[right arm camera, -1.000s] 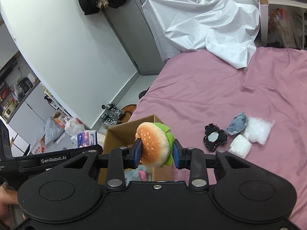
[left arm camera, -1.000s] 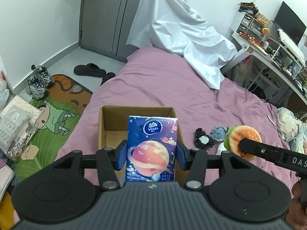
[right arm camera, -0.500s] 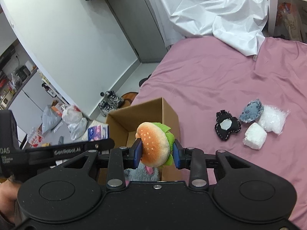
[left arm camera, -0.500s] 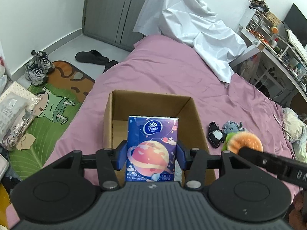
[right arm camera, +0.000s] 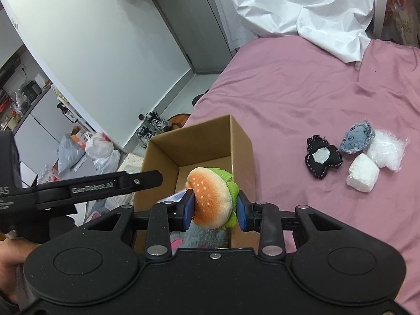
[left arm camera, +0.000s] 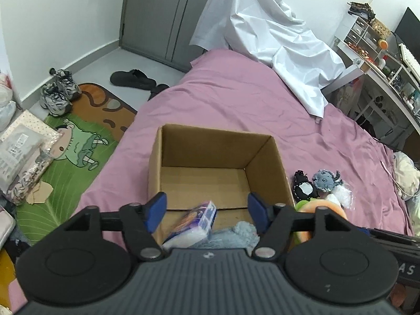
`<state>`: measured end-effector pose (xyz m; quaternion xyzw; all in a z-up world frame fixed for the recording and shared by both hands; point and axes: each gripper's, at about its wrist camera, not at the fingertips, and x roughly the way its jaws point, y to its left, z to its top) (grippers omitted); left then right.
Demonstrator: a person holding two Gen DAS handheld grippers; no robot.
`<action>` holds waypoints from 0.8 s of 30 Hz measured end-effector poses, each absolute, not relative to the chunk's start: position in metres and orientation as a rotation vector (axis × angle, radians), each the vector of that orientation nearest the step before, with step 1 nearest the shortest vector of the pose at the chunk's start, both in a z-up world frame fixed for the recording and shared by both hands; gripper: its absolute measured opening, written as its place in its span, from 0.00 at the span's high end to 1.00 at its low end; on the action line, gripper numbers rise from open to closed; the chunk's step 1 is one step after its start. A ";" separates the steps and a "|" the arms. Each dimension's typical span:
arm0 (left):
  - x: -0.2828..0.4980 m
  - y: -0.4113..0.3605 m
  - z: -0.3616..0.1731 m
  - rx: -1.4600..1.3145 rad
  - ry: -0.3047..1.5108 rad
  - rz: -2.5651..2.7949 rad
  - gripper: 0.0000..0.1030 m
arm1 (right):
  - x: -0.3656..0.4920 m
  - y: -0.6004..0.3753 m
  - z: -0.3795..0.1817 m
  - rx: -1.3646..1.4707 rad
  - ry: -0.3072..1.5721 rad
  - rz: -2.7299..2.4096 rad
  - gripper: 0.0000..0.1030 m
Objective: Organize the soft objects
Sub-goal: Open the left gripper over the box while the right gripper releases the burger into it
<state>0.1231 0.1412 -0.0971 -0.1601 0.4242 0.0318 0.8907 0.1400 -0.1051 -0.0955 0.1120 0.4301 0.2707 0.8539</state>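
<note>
A cardboard box (left arm camera: pixel 278 157) stands open on the pink bed (left arm camera: pixel 236 99). My left gripper (left arm camera: pixel 206 211) is open above the box's near end. A blue tissue pack (left arm camera: pixel 195 221) lies tilted inside the box, below the gripper, beside a grey-blue plush (left arm camera: pixel 233 236). My right gripper (right arm camera: pixel 214 207) is shut on a burger plush (right arm camera: pixel 210 197), held over the box's (right arm camera: pixel 241 144) near right corner. In the left wrist view the burger plush (left arm camera: pixel 323 206) shows just right of the box.
A black patch toy (right arm camera: pixel 323 158), a blue-grey plush (right arm camera: pixel 357 137) and two white packets (right arm camera: pixel 363 173) lie on the bed right of the box. A white sheet (left arm camera: pixel 275 42) drapes at the far end. A mat and shoes (left arm camera: pixel 57 95) are on the floor left. A desk (left arm camera: pixel 380 63) stands right.
My left gripper has opened and let go of the tissue pack, which has dropped into the box. Both grippers have moved closer over the box; the right still holds the burger plush.
</note>
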 end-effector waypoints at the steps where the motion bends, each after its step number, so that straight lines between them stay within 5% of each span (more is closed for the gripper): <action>1: 0.122 0.141 -0.096 -0.327 0.879 0.069 0.32 | 0.140 -0.104 -0.096 0.237 0.907 0.570 0.68; 6: 0.117 0.140 -0.091 -0.302 0.879 0.086 0.27 | 0.136 -0.101 -0.099 0.235 0.918 0.579 0.64; 10: 0.115 0.139 -0.088 -0.300 0.867 0.091 0.26 | 0.132 -0.102 -0.097 0.220 0.908 0.587 0.42; 15: 0.112 0.135 -0.084 -0.309 0.860 0.094 0.25 | 0.133 -0.116 -0.093 0.251 0.888 0.575 0.36; 19: 0.110 0.131 -0.081 -0.317 0.847 0.091 0.20 | 0.133 -0.134 -0.091 0.274 0.850 0.537 0.20; 24: 0.110 0.117 -0.073 -0.295 0.817 0.082 0.18 | 0.136 -0.153 -0.096 0.288 0.850 0.514 0.19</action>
